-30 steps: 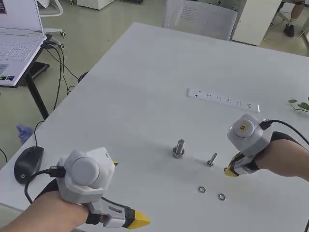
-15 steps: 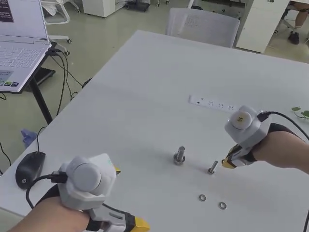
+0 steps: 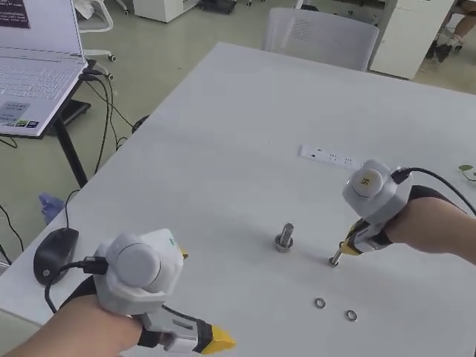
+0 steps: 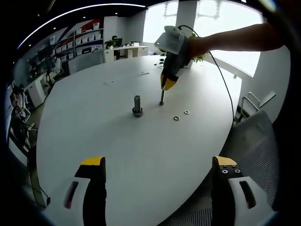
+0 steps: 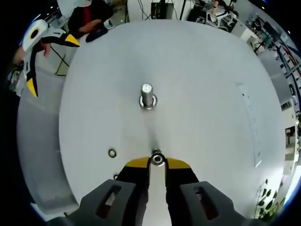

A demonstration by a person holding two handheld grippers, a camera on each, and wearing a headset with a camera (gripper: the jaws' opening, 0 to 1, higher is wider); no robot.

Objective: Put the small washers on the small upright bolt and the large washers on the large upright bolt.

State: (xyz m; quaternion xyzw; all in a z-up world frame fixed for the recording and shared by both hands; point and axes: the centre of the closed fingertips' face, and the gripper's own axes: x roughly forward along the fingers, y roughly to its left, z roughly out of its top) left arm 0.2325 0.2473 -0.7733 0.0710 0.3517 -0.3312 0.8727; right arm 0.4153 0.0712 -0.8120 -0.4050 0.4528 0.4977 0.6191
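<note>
Right gripper [image 5: 157, 165] is at the small upright bolt [image 3: 335, 257]. Its yellow tips are drawn close on either side of the bolt's top, with a narrow slot between them. There's a ring-like glint at the tips; it could be a small washer or just the bolt end, too small to call, so I can't tell whether the jaws pinch anything. Left gripper [image 4: 157, 162] hangs over the near table edge, jaws spread wide, nothing in them.

Large upright bolt [image 3: 284, 236] stands near the small one, on the left gripper's side. Left washer [image 3: 320, 303] and right washer [image 3: 351, 315] lie flat on the table [image 3: 223, 149], close together and nearer the person than the bolts.

My read is that the step is seating a washer on the small bolt:
- Keep the jaws plumb over the bolt with the hole centred on the tip.
- Let go only once the thread is through the hole.
- Open just a little, then lift straight up. The bolt is slim and free-standing, so a side nudge likely topples it.
- Check the two flat washers against the bolt sizes before picking. They're thin on a smooth top, so expect them to slip.

Writing:
- The yellow sticker [image 3: 368, 181] on the right gripper's housing has a dark mark, unreadable.
- The laptop [image 3: 37, 67] screen text is too small to read.
- The power strip [image 3: 335, 158] markings aren't legible.
- No brand is readable
</note>
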